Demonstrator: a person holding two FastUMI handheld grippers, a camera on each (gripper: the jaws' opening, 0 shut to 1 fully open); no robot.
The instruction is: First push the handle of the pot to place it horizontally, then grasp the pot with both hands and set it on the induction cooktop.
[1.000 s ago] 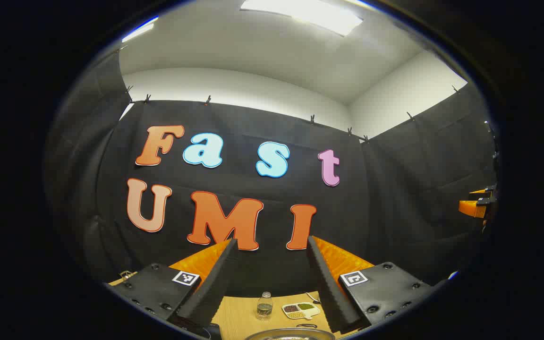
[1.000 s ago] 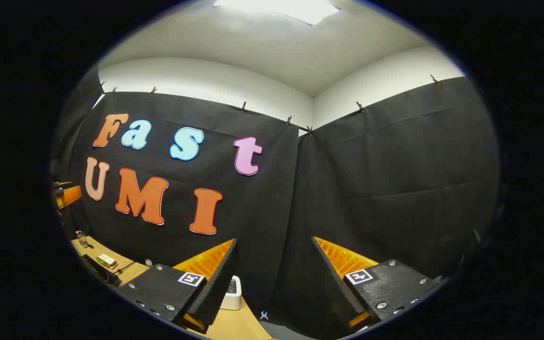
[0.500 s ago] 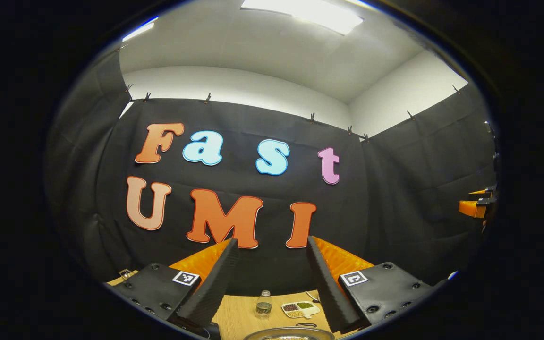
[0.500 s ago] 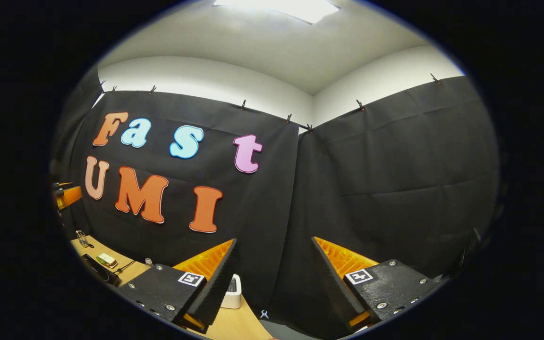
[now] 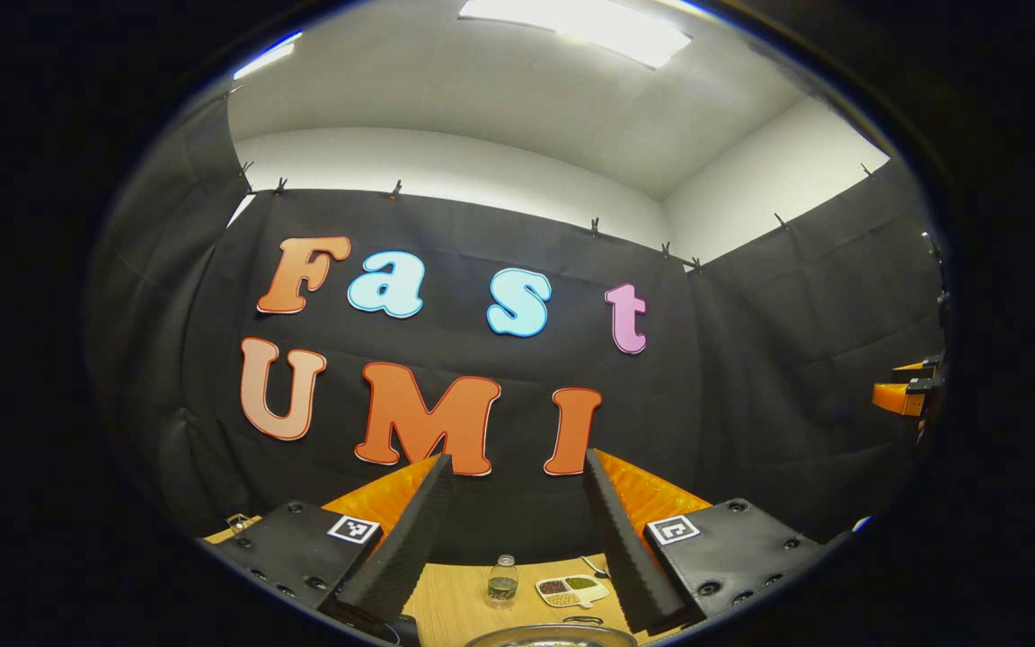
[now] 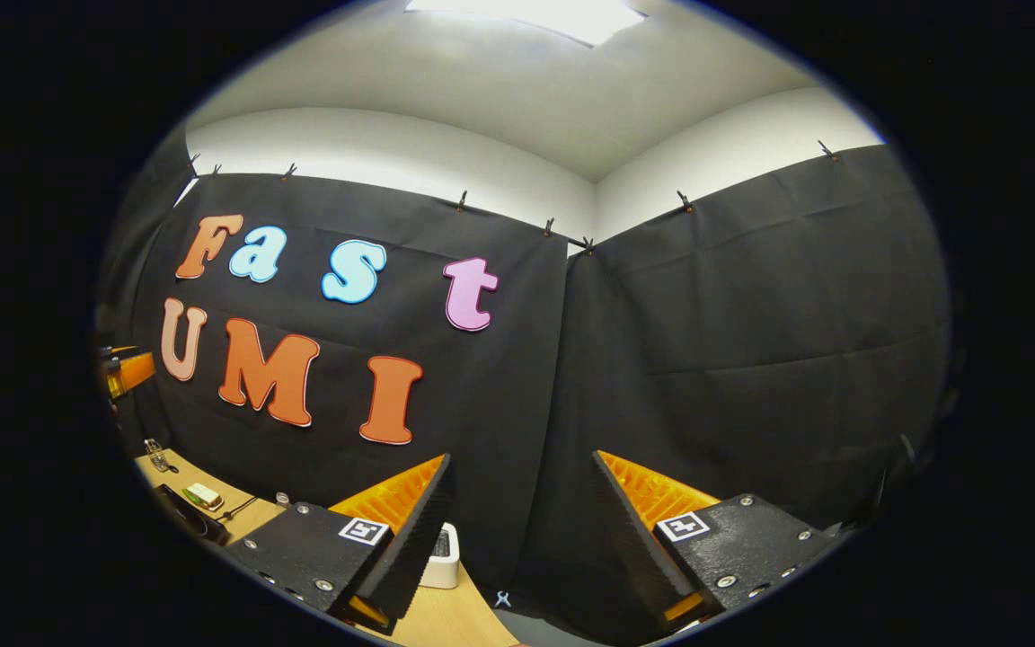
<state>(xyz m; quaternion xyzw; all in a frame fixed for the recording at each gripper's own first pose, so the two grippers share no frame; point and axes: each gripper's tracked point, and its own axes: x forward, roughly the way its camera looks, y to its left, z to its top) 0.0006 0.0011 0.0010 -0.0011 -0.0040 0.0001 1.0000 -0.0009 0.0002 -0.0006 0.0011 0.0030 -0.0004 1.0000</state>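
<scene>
The left gripper (image 5: 517,467) is held wide apart, raised above the table (image 5: 455,598), nothing between its fingers. The pot (image 5: 553,636) rim is seen at the near edge below it, a bottle (image 5: 502,581) and tray (image 5: 571,589) farther off. The right gripper (image 6: 522,467) is likewise spread and empty.

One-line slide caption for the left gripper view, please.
Left gripper open and raised toward the booth wall, above a wooden table with a bottle and a pot rim.
</scene>
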